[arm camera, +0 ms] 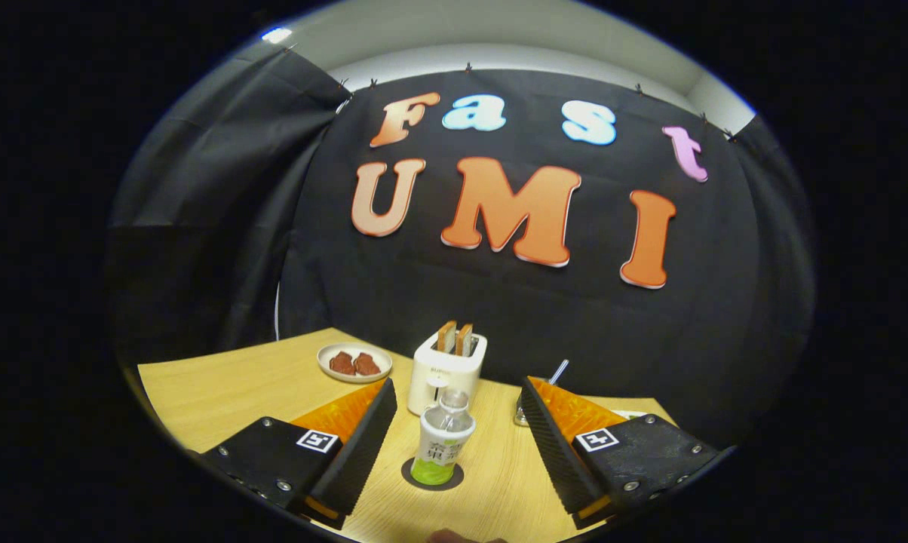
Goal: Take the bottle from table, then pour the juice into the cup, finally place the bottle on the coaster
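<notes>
Gripper view, and the claw (454,445) is spread wide, its 2 black ribbed fingers (363,445) splayed well apart with orange showing behind each pad and a square marker on each black housing. Nothing is pinched; it is released.

The landmark here is the bottle (443,439), so everything gets placed off that. It stands upright on the wooden surface (220,392), between the 2 fingers and touching neither of them. It is a small clear bottle with a white and green label wrapped around its lower part. Its base sits right on a dark round coaster (433,477), whose rim peeks out around the bottle's foot on both sides.

Just beyond the bottle stands a white toaster (446,369), upright, with 2 brown slices of toast (455,338) poking out of its top slots. The toaster's lower front is partly hidden behind the bottle's cap.

Beyond the bottle and off to the left of the toaster lies a small white plate (354,362) carrying 2 dark reddish pieces of food (354,363) side by side.

To the right of the bottle, partly hidden behind the right finger, sits a glass cup (523,413); a thin stick-like handle (559,371) rises slanting above that finger's tip, likely from the cup. Whether the cup holds liquid cannot be told from here.

Near the bottom, just in front of the bottle and between the finger housings, a small sliver of a hand (454,537) shows.
</notes>
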{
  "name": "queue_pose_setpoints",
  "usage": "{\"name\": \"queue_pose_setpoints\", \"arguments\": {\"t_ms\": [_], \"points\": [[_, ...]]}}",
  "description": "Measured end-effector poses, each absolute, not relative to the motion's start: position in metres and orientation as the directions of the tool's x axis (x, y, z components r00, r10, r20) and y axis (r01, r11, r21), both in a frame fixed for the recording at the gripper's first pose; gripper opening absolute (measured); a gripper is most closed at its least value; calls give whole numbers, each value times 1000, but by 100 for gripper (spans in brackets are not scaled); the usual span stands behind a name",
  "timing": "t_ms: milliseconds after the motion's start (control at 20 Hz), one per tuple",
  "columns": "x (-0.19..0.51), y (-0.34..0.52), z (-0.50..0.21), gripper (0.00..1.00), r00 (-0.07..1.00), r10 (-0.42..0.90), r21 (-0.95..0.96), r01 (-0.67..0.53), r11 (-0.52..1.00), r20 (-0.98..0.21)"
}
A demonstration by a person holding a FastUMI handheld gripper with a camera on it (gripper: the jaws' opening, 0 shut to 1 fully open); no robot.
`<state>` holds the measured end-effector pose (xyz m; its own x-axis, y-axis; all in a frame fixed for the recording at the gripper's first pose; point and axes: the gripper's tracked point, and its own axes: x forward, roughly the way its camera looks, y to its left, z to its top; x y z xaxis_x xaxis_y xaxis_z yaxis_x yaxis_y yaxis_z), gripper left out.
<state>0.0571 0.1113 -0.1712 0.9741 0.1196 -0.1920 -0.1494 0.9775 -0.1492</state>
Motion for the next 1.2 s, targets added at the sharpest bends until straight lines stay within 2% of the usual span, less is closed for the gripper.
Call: {"name": "queue_pose_setpoints", "arguments": {"t_ms": [200,500,850,1200], "points": [[29,102,-94,98,996,69,-147,-78,986,-62],[-19,100,-22,98,997,70,-84,-69,994,19],[-64,92,3,98,995,86,-3,-86,996,47],[-70,79,34,98,991,90,-20,-89,996,99]]}}
